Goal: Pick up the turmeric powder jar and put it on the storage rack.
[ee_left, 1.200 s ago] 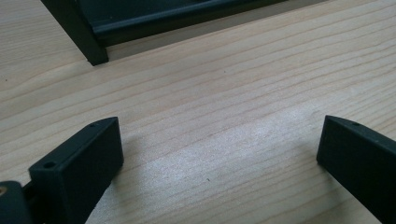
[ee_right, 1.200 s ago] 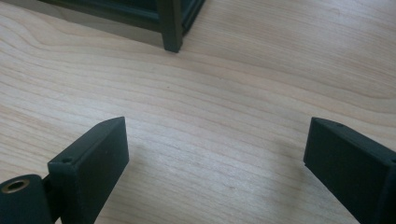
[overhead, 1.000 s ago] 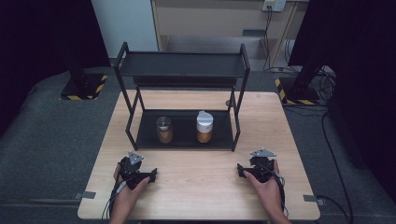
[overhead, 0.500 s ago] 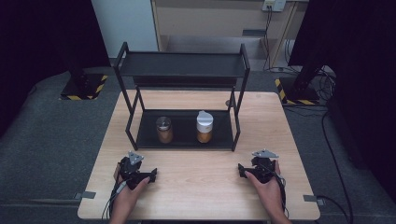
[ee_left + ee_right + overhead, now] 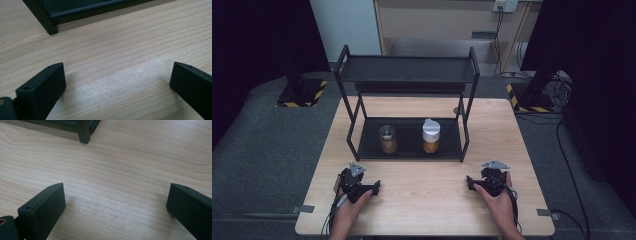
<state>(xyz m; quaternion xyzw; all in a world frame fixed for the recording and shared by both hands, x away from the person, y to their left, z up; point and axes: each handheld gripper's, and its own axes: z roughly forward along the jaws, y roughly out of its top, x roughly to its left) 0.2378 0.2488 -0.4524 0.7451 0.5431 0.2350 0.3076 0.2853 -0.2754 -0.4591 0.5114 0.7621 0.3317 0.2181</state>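
While our hands rest on the table (image 5: pixel 422 195), the right gripper (image 5: pixel 115 202) has just been opening, nothing between its jaws; the left gripper (image 5: pixel 117 82) gapes empty too; both jars (image 5: pixel 387 139) wait on the rack's (image 5: pixel 362 152) lower shelf, well apart from us.

Black rack (image 5: pixel 407 70) — pale wood-grain table (image 5: pixel 427 200).

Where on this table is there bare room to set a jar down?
Free: the table strip between the left gripper and right gripper, in front of the rack. Its top shelf is bare too. Crowded: the lower shelf, holding the metal-lidded jar and white-lidded jar.
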